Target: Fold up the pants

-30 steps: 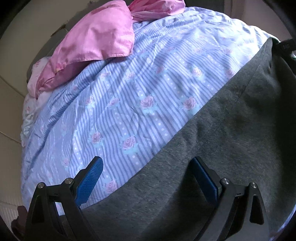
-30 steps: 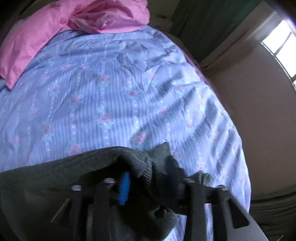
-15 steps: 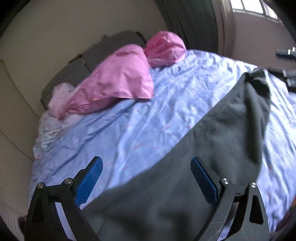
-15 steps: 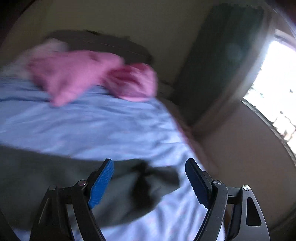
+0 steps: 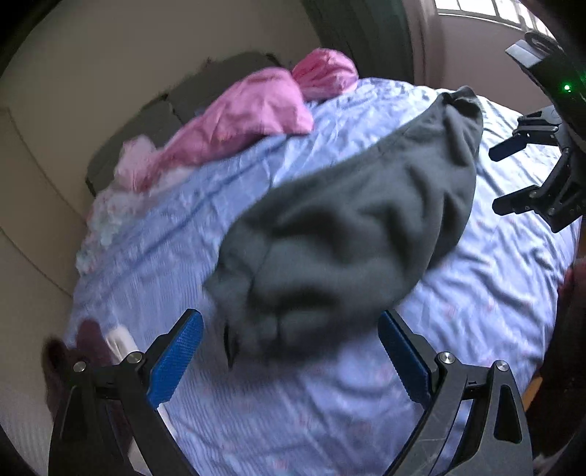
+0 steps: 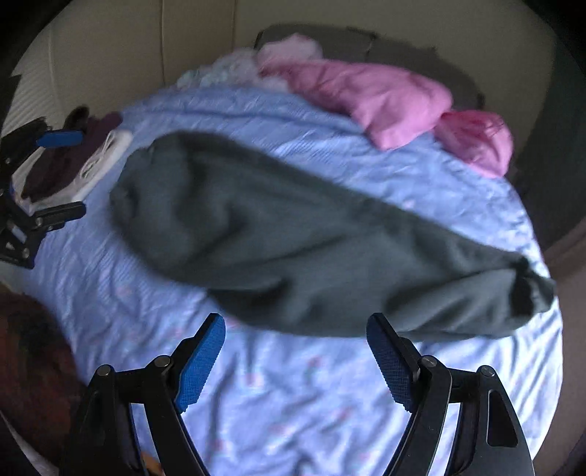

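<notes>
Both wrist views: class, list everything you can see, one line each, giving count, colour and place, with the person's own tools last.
pants: one, dark grey, lying bunched across the middle of the bed, held by neither gripper
bedsheet: one, light blue with a faint floral stripe, covering the bed
pillows: two, pink, at the head of the bed
pale bedding: one crumpled heap, white and pale pink, beside the pillows
folded clothes: small pile, maroon and white, at the bed's edge near the left gripper
curtain: one, dark green, by the window
left gripper: one, black with blue pads, open above the sheet
right gripper: one, black with blue pads, open above the sheet
</notes>
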{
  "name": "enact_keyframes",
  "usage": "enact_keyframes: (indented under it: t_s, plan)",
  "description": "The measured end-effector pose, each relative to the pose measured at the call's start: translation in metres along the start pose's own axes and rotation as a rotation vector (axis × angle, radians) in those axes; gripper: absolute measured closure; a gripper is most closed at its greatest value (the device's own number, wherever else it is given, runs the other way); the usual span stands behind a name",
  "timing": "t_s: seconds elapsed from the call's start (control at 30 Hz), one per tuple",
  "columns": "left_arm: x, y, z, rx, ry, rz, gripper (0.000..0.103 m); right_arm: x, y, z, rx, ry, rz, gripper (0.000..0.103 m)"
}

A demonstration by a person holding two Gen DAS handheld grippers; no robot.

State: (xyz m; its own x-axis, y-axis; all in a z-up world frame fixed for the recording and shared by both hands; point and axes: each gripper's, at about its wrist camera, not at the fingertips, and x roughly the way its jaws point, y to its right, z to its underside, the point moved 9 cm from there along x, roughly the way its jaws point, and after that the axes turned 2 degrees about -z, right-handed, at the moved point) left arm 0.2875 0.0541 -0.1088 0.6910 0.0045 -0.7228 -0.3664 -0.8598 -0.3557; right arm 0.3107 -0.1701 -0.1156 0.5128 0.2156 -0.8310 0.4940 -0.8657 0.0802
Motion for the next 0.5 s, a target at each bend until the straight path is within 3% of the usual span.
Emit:
enact_keyframes:
  t_s: [0.2, 0.33, 0.5]
  plan:
    - [0.033, -0.036, 0.038, -0.25, -0.006, 0.121, 0.006, 0.04, -0.043, 0.006, 0.103, -0.152, -0.059, 0.024]
    - [0.052, -0.045, 0.052, -0.353, 0.027, 0.176, 0.006, 0.061, -0.056, 0.019, 0.205, -0.239, -0.091, 0.024]
    - [0.069, -0.043, 0.055, -0.396, 0.085, 0.235, 0.007, 0.074, -0.052, 0.027, 0.175, -0.237, 0.022, 0.024]
